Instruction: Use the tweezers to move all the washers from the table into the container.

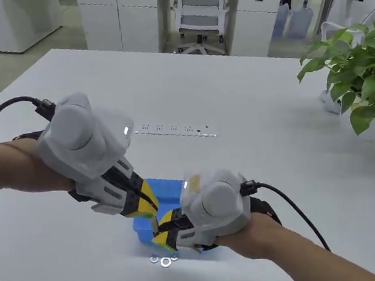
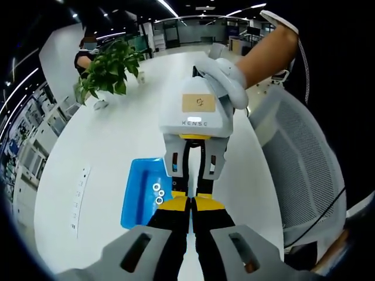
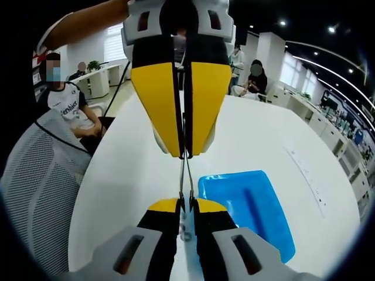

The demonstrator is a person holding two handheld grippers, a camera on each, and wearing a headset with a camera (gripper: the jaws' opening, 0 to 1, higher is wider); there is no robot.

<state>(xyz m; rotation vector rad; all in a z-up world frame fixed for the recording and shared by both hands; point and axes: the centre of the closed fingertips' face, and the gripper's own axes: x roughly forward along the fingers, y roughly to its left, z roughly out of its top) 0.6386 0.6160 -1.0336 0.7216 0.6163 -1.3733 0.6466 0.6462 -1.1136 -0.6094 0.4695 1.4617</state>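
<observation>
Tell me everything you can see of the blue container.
The container is a shallow blue rectangular tray with rounded corners and a low raised rim. It looks like plastic, and a darker line, perhaps a ridge, runs along its floor. It lies flat on the white table. In the head view the left claw and the right claw hang in front of it and hide part of it. Whether either touches it cannot be told.
</observation>
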